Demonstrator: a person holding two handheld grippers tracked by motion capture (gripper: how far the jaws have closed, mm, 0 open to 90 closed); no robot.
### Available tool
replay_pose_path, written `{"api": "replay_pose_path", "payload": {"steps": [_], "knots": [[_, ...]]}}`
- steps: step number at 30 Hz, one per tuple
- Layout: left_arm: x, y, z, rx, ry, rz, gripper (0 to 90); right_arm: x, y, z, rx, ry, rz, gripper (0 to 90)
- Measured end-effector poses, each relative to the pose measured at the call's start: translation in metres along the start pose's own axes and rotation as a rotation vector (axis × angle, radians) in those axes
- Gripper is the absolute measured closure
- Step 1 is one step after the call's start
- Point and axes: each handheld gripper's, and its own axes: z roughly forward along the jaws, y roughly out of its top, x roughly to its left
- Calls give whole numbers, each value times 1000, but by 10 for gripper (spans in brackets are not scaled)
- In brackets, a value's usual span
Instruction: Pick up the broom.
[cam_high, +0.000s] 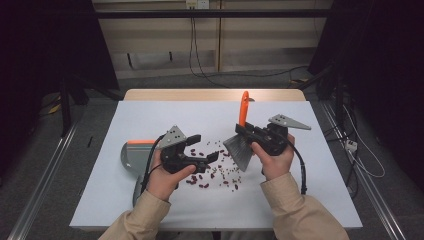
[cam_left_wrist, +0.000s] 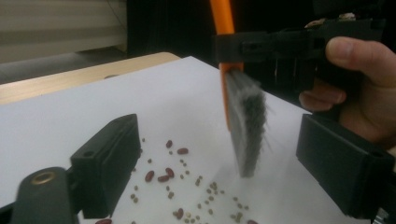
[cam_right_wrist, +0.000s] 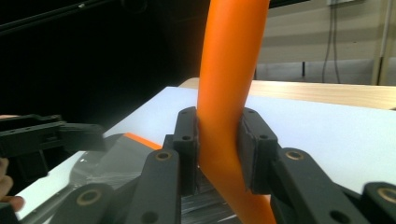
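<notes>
Brush (cam_high: 239, 145) was clamped by its orange handle in the right gripper (cam_high: 248, 131), fingers (cam_right_wrist: 187, 140) squeezed tight on it, bristles hanging just over the scattered beans (cam_high: 212, 172) mid-worktop (cam_high: 300, 195). Left gripper (cam_high: 202, 150) sat beside the beans, fingers (cam_left_wrist: 109, 163) spread with nothing between them. Grey dustpan (cam_high: 131, 157) lay off to its left.

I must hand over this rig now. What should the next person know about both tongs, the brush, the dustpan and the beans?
Right tongs: shut on the orange handle of the brush, bristles pointing down just above the table.
Left tongs: open, nothing between them, held over the beans.
Dustpan: lies on the table at the left, behind the left hand, not held.
Done: brush picked up.
Left: take the dustpan, sweep the scattered beans into it; none look collected yet.
</notes>
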Motion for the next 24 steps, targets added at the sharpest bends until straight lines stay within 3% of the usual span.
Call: {"api": "replay_pose_path", "payload": {"steps": [9, 15, 20, 24], "knots": [[0, -2, 6, 18, -15, -55, 370, 27, -2, 25, 6, 21, -44, 716], [2, -6, 6, 37, 14, -71, 563, 37, -4, 35, 5, 55, -37, 716], [7, -9, 5, 30, -20, -91, 804, 39, -3, 34, -3, 72, -55, 715], [10, -11, 4, 34, -52, -115, 847, 37, -4, 32, 2, 100, -44, 714]]}}
